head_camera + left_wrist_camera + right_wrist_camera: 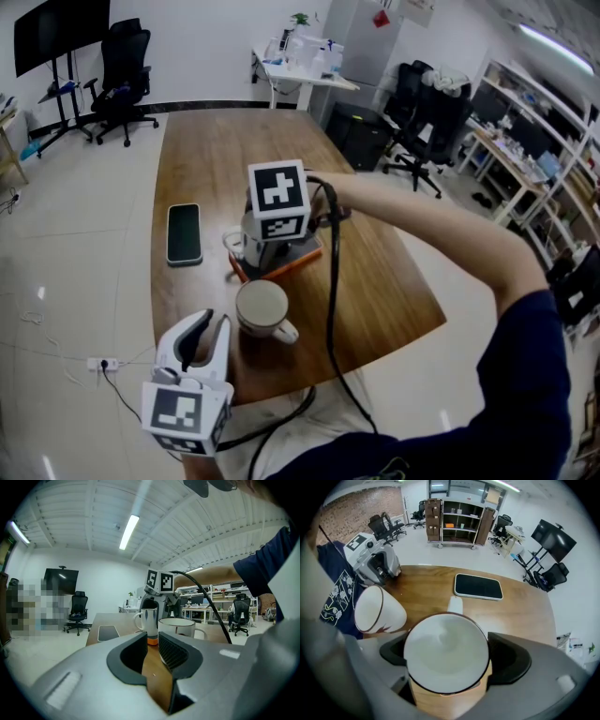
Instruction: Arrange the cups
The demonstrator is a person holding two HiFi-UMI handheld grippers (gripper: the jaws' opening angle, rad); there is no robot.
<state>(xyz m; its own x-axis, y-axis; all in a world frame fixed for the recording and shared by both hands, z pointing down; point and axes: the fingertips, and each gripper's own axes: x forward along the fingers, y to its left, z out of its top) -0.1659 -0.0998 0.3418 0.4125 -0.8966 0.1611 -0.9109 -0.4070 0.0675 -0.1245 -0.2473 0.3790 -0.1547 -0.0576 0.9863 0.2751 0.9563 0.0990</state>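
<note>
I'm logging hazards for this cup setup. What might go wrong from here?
The cup stands between the right gripper's jaws on the orange tray; pulling away crookedly might tip it. The gripper's cable hangs close beside the nearer mug's handle and may snag it.

In the right gripper view the mug's (446,652) wide rim covers the pads of the right gripper (447,667), so we cannot tell whether they press on its wall. In the head view that gripper hides all of the mug but its handle, and part of the orange tray (302,262). A mosaic patch blurs the left gripper view's left side.
</note>
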